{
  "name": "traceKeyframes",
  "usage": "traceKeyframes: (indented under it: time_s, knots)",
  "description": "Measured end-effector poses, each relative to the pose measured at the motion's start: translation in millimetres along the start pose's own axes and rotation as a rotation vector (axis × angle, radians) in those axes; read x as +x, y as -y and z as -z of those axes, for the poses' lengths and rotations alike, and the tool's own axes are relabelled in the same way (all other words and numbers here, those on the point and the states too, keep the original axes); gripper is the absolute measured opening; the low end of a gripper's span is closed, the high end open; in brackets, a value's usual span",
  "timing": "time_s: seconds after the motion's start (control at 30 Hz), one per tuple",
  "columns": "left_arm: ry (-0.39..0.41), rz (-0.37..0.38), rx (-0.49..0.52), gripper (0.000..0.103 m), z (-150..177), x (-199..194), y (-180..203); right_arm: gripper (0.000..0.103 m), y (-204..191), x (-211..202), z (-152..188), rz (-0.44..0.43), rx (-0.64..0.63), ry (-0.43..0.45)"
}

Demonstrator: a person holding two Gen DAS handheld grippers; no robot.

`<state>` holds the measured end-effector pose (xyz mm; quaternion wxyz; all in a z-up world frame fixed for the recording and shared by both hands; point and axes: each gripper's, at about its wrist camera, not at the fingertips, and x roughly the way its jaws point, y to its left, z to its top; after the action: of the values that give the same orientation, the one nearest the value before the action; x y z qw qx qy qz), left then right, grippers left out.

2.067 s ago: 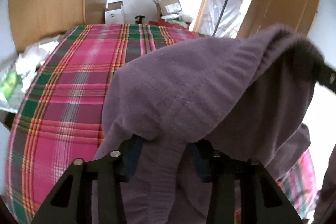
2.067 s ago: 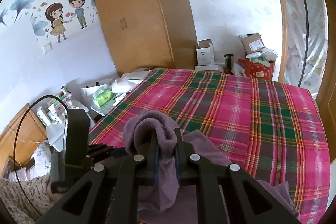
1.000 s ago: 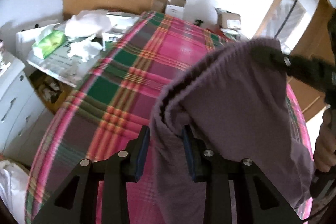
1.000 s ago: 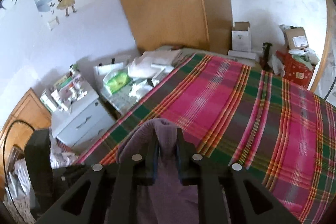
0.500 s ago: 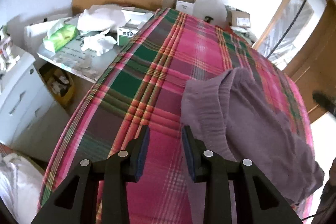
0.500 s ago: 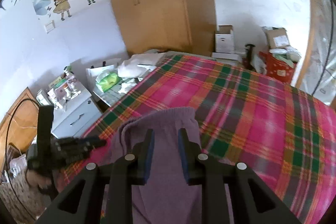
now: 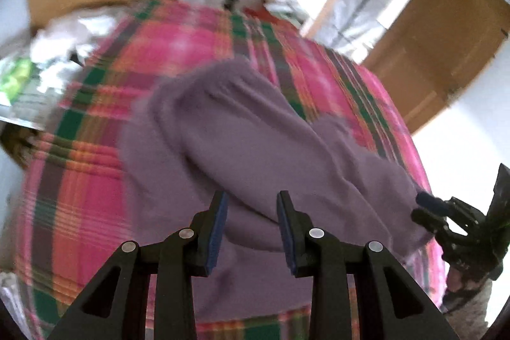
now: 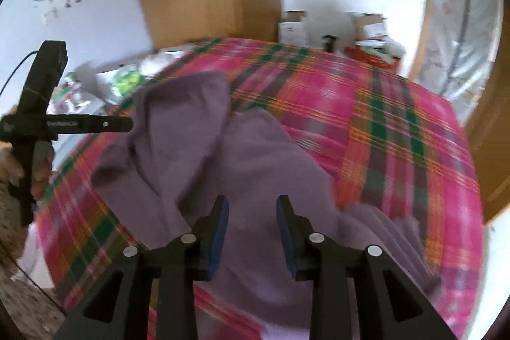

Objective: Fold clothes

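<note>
Left wrist view: the left gripper hangs with its jaws spread and empty above the purple garment, which lies rumpled on the plaid bed, stretching from its middle toward the near edge. The right gripper sits at the garment's right end.

Right wrist view: the right gripper, jaws likewise spread, hovers over the garment by the bed's near edge; the left gripper is at its left.
</note>
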<state>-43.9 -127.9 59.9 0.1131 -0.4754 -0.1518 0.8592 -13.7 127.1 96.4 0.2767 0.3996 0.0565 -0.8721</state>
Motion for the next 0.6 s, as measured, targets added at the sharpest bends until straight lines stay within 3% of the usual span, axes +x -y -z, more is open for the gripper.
traceKeyframes:
  time_s: [0.17,0.27,0.37,0.53,0.6]
  knots:
    - [-0.102,0.089,0.028,0.033,11,23,23,0.034,35,-29,28,0.101,0.098,0.041]
    - [-0.133,0.162,-0.009,0.033,12,29,30,0.036,72,-43,36,0.184,0.239,0.082]
    - [-0.15,0.181,-0.028,0.047,11,33,35,0.04,104,-46,38,0.162,0.351,0.108]
    - [-0.214,0.236,-0.08,0.047,16,47,42,0.041,134,-20,34,0.105,0.429,0.028]
    - [-0.224,0.215,-0.093,0.048,17,52,44,0.041,137,-10,38,0.073,0.448,-0.003]
